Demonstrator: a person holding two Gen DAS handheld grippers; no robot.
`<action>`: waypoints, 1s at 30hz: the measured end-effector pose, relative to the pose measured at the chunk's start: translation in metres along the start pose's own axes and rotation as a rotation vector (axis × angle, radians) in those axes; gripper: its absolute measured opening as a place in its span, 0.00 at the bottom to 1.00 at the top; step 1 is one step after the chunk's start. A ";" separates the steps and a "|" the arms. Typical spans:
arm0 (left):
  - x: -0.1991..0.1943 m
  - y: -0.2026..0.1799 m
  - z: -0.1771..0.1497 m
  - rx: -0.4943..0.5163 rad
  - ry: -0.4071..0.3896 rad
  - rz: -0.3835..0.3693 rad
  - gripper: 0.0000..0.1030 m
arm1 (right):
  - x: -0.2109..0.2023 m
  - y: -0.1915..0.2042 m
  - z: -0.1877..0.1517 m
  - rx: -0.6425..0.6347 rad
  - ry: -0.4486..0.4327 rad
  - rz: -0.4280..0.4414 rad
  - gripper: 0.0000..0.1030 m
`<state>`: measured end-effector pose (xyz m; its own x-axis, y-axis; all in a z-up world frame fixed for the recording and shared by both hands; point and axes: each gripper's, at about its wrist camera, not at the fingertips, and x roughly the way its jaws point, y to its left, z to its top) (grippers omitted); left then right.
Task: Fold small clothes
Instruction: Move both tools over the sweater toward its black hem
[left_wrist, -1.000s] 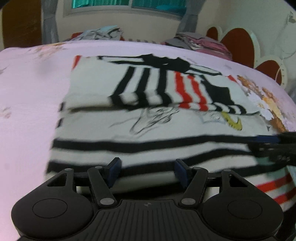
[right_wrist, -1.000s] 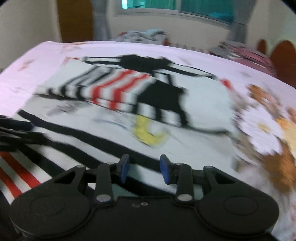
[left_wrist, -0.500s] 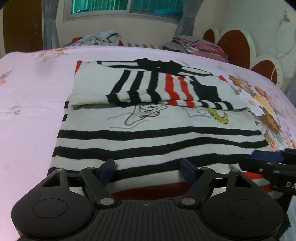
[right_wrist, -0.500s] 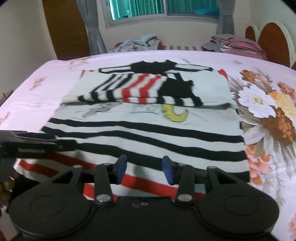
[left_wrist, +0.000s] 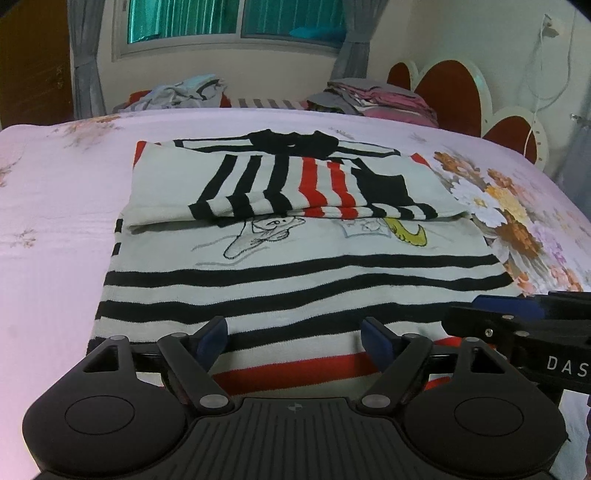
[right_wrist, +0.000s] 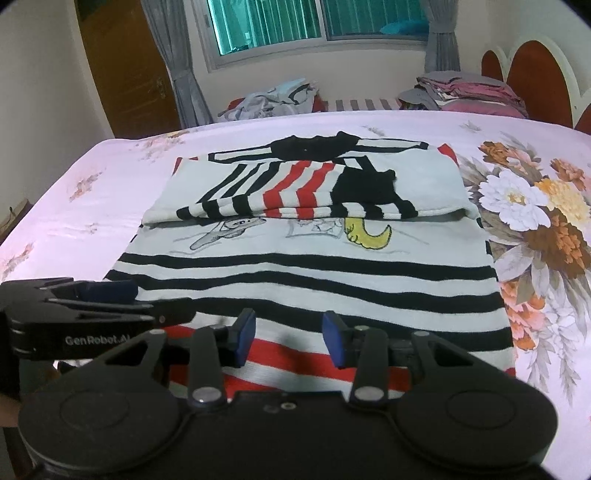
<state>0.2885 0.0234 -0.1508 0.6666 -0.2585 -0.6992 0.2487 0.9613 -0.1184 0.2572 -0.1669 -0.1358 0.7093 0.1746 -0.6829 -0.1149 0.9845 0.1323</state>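
The pink bedsheet (left_wrist: 55, 221) carries the striped sweater (left_wrist: 295, 280), laid flat with its top folded over. Left gripper (left_wrist: 295, 338) hovers above the sweater's near hem, opening wide, holding nothing. Right gripper (right_wrist: 288, 338) beside it, narrowing, empty.

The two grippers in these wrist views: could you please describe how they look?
Both are matte black. The left gripper and right gripper each have two angular linkage fingers tipped with blue pads, silver pivot pins, and round discs on a ribbed body. Side-on, white lettering shows: "GenRobot.AI" on the left, "DAS" on the right. No cables or sleeves are visible.
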 end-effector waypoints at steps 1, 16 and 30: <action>0.000 0.000 0.000 0.001 0.000 0.001 0.77 | 0.000 0.001 0.000 -0.001 -0.005 0.002 0.32; -0.018 0.027 -0.060 0.081 0.059 0.044 0.78 | -0.004 -0.013 -0.055 -0.056 0.108 -0.060 0.24; -0.085 0.095 -0.105 -0.152 0.074 0.073 0.78 | -0.079 -0.058 -0.085 0.005 0.077 -0.245 0.51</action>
<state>0.1821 0.1471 -0.1768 0.6243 -0.1855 -0.7589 0.0892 0.9820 -0.1667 0.1487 -0.2367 -0.1509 0.6606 -0.0682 -0.7476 0.0576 0.9975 -0.0401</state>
